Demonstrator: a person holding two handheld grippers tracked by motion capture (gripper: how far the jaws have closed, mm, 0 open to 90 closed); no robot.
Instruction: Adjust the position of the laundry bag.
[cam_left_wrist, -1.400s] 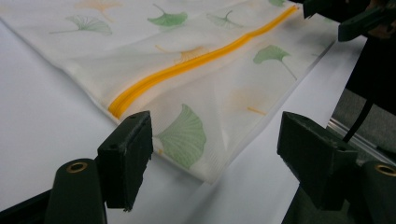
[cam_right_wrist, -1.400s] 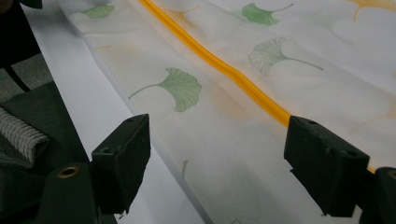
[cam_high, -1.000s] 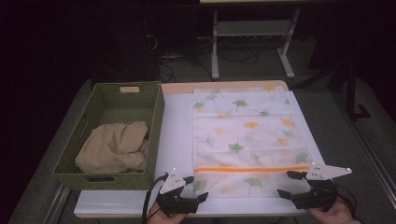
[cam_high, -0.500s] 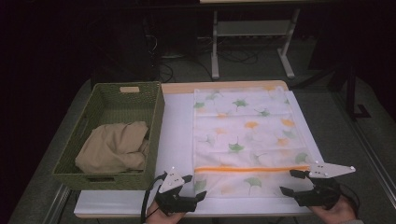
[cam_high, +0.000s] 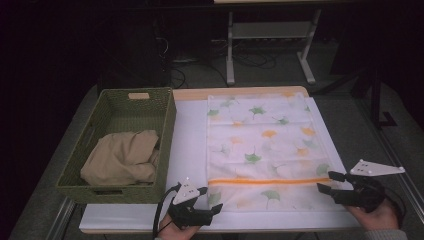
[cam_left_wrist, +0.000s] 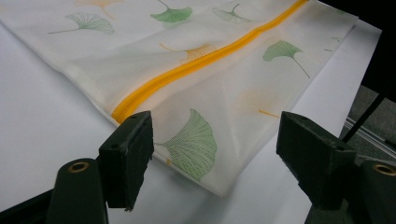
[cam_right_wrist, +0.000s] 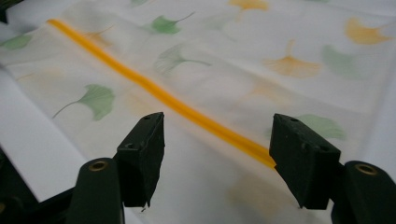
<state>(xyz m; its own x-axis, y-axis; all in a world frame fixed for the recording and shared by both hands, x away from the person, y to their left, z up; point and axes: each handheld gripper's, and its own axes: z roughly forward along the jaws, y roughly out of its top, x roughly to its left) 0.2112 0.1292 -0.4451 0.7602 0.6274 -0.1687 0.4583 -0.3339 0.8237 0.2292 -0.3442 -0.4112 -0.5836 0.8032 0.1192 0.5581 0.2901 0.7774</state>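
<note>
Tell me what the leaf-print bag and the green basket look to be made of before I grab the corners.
The leaf-print bag looks like thin, matte, semi-sheer mesh fabric: the white surface shows through, and it lies limp and flat. Its orange zipper seems plastic or nylon, with a slight sheen. The green basket looks woven, perhaps paper cord or wicker, with a ribbed matte weave. Which fibre, I cannot tell.

Basket (cam_high: 120, 145) left of bag (cam_high: 267, 150), cloth (cam_high: 122, 157) in basket

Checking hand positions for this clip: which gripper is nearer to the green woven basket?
Left. The left gripper sits just off the basket's near right corner, at the leaf-print bag's near left corner. The right gripper is across the bag, at its near right edge.
</note>
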